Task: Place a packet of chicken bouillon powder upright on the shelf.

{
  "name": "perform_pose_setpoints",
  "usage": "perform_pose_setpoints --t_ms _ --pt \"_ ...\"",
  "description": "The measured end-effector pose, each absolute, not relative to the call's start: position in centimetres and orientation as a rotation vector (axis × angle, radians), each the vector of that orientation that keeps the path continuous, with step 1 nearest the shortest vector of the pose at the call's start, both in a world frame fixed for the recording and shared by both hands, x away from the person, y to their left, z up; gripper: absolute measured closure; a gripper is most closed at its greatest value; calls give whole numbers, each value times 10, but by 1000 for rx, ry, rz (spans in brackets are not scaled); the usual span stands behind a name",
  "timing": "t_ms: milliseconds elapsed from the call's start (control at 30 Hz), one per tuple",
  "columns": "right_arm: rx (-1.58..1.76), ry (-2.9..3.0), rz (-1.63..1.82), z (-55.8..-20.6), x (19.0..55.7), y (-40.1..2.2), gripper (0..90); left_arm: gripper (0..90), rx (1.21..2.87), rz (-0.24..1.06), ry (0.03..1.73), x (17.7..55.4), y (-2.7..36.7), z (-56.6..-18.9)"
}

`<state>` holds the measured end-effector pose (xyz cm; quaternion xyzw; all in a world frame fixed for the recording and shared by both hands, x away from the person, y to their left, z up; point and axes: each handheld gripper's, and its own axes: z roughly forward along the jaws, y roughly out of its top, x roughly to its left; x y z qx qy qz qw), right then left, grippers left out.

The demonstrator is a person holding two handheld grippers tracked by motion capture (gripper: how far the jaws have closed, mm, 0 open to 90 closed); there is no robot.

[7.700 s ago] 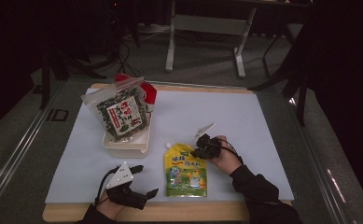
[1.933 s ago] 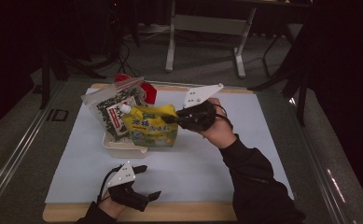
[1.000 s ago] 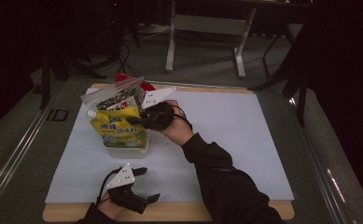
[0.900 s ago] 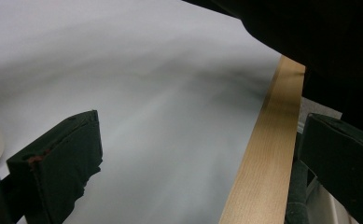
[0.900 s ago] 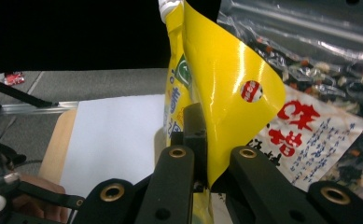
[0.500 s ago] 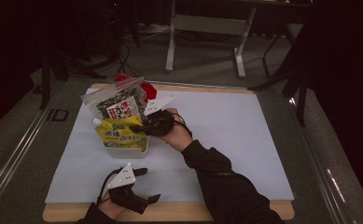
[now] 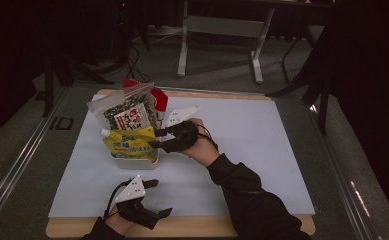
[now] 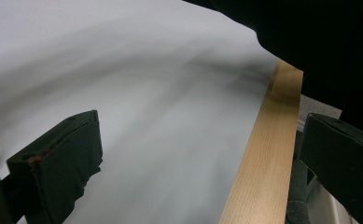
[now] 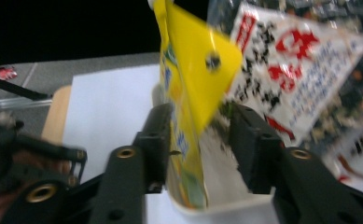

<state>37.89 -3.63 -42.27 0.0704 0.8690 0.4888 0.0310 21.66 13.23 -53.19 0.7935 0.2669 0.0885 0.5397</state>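
The yellow pouch (image 7: 130, 145) stands in the white tub (image 7: 132, 161). The right gripper (image 7: 157, 138) fingers have just been opening, with the pouch loose between them; it only needs backing away.

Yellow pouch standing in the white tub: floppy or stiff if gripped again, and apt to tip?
The yellow pouch looks like thin film, so probably floppy and light. It stands on edge in the white tub, leaning by the seaweed bag, so it may slump. The right gripper has just been opening around it.

Yellow spouted pouch (image 7: 129, 145) upright in white tub (image 7: 132, 161).
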Motion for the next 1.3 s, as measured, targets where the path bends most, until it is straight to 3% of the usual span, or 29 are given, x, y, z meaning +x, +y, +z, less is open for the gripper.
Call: perform_pose_setpoints --t_ms 633,1300 --pt "427 2650 1435 -473 365 -96 272 8 1902 207 623 215 129 -533" --pt "517 2683 1420 -508 356 -140 141 8 1913 207 617 215 128 -533"
